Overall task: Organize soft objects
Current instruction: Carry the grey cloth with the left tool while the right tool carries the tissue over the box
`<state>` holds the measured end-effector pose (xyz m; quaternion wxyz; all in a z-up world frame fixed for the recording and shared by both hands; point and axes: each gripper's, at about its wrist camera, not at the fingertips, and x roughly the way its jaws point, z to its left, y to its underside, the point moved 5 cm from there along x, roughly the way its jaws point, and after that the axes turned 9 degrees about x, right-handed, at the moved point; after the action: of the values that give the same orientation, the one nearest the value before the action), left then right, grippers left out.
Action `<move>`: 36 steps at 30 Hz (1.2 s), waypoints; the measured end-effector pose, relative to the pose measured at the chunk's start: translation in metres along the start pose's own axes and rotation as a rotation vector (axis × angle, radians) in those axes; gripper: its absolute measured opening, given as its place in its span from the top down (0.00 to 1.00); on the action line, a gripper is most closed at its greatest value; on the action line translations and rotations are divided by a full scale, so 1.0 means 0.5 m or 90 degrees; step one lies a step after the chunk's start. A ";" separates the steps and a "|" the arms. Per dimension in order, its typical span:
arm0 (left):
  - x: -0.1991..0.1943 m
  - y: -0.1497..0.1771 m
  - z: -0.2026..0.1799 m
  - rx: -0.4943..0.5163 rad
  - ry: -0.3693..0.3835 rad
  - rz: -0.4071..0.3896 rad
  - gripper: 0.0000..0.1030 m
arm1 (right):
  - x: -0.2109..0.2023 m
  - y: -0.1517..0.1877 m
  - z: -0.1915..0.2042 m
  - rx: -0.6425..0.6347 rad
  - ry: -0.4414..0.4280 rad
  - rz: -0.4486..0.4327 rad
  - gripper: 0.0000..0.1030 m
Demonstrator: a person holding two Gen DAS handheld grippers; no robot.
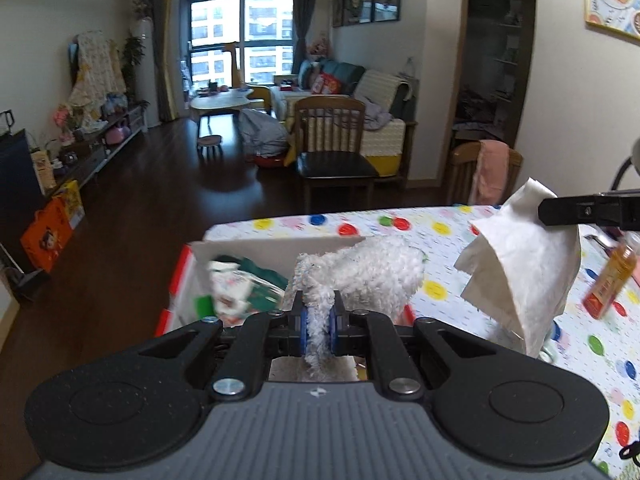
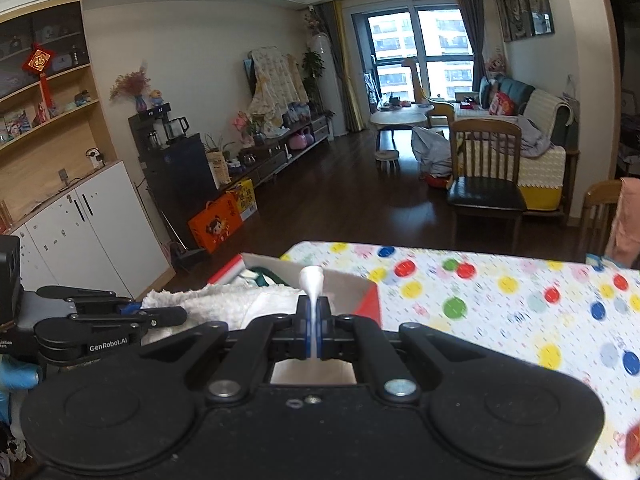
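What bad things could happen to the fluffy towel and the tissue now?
The left gripper pinches only a thin edge of the fluffy white towel, so it might slip out. The right gripper holds the tissue by one corner; it could tear. The hanging tissue might also brush the orange bottle nearby.

Dark wood floor (image 2: 340, 200), large window (image 1: 242, 36), wooden chair (image 1: 334, 148), sofa (image 2: 532, 136), white cabinet (image 2: 92, 232)

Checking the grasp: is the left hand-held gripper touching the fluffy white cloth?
Touching. The left wrist view shows the left hand-held gripper with its blue pads pressed on the fluffy white cloth.
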<state>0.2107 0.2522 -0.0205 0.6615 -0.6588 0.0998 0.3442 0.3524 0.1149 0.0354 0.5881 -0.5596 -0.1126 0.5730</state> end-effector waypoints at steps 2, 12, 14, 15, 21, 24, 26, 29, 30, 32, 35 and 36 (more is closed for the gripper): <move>0.007 -0.011 0.024 0.000 -0.012 -0.001 0.90 | 0.024 -0.011 0.020 0.000 -0.005 0.000 0.99; 0.083 -0.038 0.128 -0.034 -0.040 0.013 0.90 | 0.154 -0.045 0.088 0.008 0.010 0.006 0.99; 0.106 -0.041 0.143 -0.041 -0.043 0.015 0.90 | 0.184 -0.047 0.095 0.008 0.020 0.011 0.99; 0.117 -0.042 0.150 -0.046 -0.043 0.019 0.90 | 0.199 -0.048 0.096 0.012 0.024 0.015 0.99; 0.193 -0.029 0.178 -0.068 -0.047 0.046 0.90 | 0.285 -0.041 0.098 0.028 0.058 0.039 0.99; 0.218 -0.011 0.189 -0.076 -0.045 0.056 0.90 | 0.322 -0.031 0.087 0.043 0.077 0.055 0.99; 0.238 -0.006 0.191 -0.078 -0.043 0.061 0.90 | 0.344 -0.025 0.077 0.054 0.089 0.063 0.99; 0.263 0.005 0.194 -0.085 -0.038 0.076 0.90 | 0.372 -0.023 0.060 0.067 0.106 0.073 0.99; 0.272 0.009 0.194 -0.086 -0.034 0.083 0.90 | 0.381 -0.021 0.056 0.070 0.112 0.076 0.99; 0.288 0.016 0.194 -0.083 -0.025 0.097 0.90 | 0.397 -0.014 0.049 0.074 0.124 0.085 0.99; 0.300 0.028 0.188 -0.079 -0.022 0.110 0.90 | 0.415 -0.002 0.042 0.077 0.136 0.097 0.99; 0.302 0.032 0.187 -0.081 -0.019 0.111 0.90 | 0.420 0.002 0.041 0.075 0.140 0.101 0.99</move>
<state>0.2835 0.3874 -0.1113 0.5876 -0.6828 0.1247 0.4160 0.4026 0.2936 -0.0654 0.5819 -0.5902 0.0308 0.5586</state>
